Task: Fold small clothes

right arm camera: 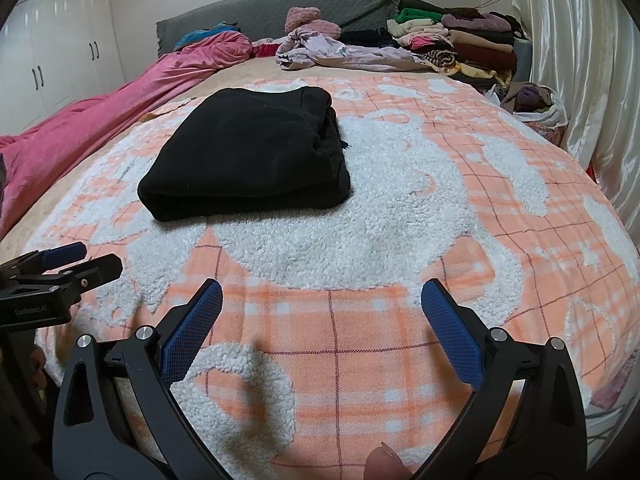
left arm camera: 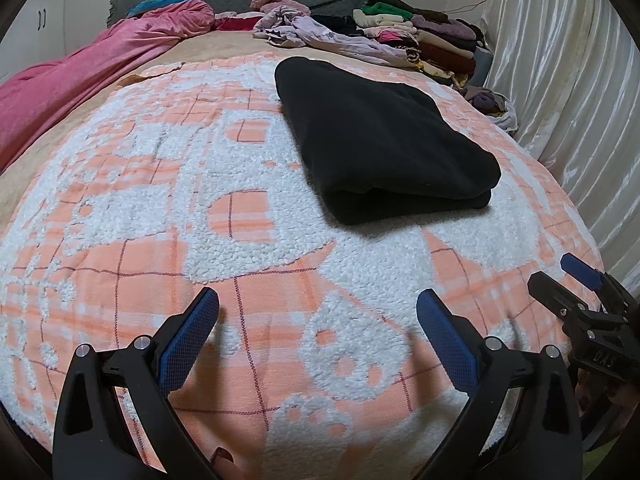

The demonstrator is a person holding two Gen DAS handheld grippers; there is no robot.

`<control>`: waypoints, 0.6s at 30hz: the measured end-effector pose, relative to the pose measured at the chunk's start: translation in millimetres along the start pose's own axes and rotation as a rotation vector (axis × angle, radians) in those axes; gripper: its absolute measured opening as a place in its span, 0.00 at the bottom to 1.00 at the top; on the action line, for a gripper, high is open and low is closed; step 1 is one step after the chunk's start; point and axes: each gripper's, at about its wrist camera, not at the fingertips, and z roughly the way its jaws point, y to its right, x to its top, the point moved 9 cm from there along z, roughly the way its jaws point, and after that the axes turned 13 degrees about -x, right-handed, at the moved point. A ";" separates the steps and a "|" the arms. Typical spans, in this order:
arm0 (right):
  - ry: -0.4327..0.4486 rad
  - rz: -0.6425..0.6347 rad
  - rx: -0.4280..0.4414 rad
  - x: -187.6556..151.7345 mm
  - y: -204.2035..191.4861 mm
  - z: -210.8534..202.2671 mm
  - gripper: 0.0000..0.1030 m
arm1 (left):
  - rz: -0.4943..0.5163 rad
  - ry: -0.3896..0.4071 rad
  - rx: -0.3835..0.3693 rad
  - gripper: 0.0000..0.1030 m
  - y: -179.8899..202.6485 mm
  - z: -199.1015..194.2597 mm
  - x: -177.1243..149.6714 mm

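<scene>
folded black garment point(left arm camera: 384, 136) ahead, beyond spread fingers point(left arm camera: 192, 336)

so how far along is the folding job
Done: the black fleece garment lies folded into a neat rectangle on the orange-and-white blanket. In hand: nothing; left gripper and right gripper are both open and empty. Left: the crumpled lilac garment at the back looks unfolded.

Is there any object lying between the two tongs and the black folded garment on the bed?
Nothing visible does. Only bare blanket lies between the open left tongs and right tongs and the black folded garment. The loose clothes and the folded stacks sit beyond it, near the headboard.
</scene>
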 end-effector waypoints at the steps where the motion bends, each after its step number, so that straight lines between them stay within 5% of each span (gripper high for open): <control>1: 0.000 0.000 0.001 0.1 -1.1 0.2 0.91 | 0.002 0.000 0.000 0.96 -0.1 0.3 0.0; 18: -0.003 -0.011 -0.005 -1.2 -0.1 1.4 0.91 | 0.006 0.013 -0.001 0.96 0.5 -3.1 3.1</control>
